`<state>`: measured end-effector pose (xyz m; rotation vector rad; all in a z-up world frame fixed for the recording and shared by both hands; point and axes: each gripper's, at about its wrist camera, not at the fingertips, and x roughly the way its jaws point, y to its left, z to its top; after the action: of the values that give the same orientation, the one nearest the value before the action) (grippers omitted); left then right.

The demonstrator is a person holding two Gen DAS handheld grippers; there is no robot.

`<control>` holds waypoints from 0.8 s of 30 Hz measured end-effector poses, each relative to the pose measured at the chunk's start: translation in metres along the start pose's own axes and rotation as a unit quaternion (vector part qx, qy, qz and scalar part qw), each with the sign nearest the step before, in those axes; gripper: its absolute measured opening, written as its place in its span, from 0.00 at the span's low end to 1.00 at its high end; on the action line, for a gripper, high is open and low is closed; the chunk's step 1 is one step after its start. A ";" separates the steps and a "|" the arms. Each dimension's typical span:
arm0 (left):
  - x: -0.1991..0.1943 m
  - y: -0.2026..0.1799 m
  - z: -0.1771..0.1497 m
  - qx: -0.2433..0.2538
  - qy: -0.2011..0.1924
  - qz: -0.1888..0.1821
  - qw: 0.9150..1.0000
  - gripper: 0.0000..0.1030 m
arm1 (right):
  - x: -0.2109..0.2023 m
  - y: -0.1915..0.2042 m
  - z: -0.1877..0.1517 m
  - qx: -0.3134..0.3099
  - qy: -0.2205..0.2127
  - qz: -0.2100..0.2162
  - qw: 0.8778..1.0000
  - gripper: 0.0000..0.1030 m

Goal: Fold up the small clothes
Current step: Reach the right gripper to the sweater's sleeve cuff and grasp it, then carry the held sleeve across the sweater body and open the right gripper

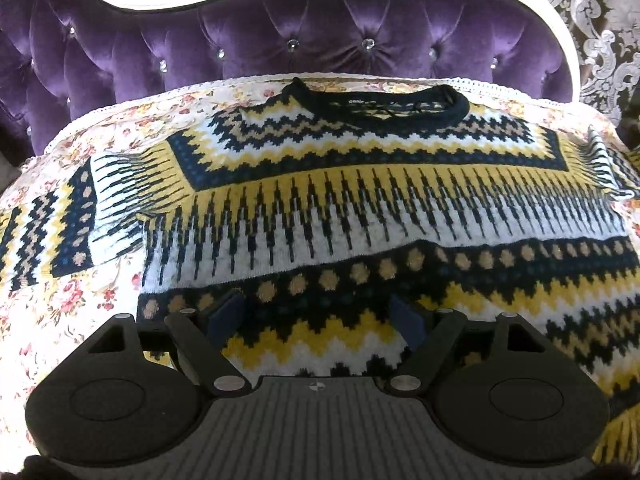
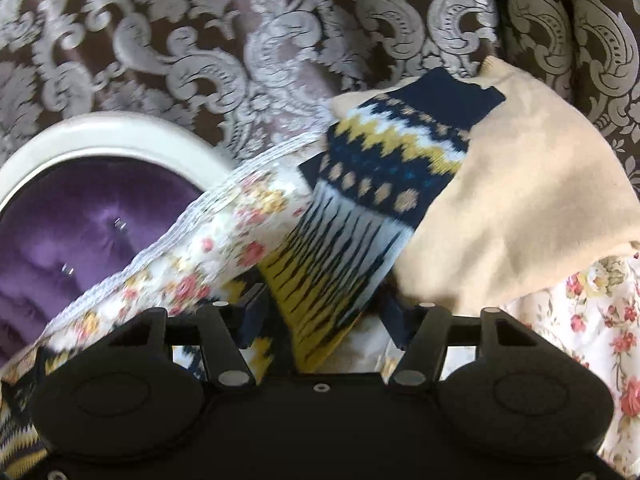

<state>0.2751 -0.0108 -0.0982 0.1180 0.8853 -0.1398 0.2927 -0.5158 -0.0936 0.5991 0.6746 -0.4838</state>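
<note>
The navy, yellow and white zigzag-knit sweater point(image 1: 320, 200) lies flat under the left gripper point(image 1: 318, 320), jaws apart; its sleeve point(image 2: 352, 232) runs between the right gripper point(image 2: 320, 320), jaws apart

Soft, even indoor light in both fisheye views, the left sharp and the right smeared.

The left wrist view is bright and mostly crisp: the knit sweater point(image 1: 360, 208) shows clear stitches, while small glints sparkle on the purple headboard point(image 1: 280, 40) and its velvet carries a sheen. Straight lines bow strongly toward the edges, and the corners darken. The right wrist view is blurred by motion, most of all along the floral bedspread point(image 2: 192, 256) edge; the beige cloth point(image 2: 520, 208) looks pale and nearly washed out. Shadows are faint under both devices.
</note>
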 end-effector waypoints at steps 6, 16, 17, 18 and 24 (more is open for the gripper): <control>0.002 0.002 0.001 -0.016 0.000 -0.003 1.000 0.79 | 0.005 0.003 0.009 0.003 -0.001 -0.007 1.000 0.20; 0.000 0.002 0.000 -0.015 0.004 -0.010 1.000 0.80 | -0.001 0.029 0.008 -0.067 -0.011 -0.047 0.997 0.14; 0.000 0.002 0.001 -0.007 0.006 -0.013 1.000 0.80 | -0.003 0.035 0.009 -0.077 -0.014 -0.048 0.996 0.14; -0.001 0.003 0.001 -0.003 0.008 -0.016 1.000 0.79 | -0.006 0.042 0.010 -0.085 -0.018 -0.045 0.995 0.14; -0.009 0.014 0.003 -0.016 0.004 -0.014 1.000 0.78 | -0.031 0.101 0.008 -0.148 -0.036 0.005 0.988 0.13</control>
<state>0.2739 0.0029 -0.0887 0.0770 0.8975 -0.1523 0.3342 -0.4409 -0.0318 0.3032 0.6604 -0.3851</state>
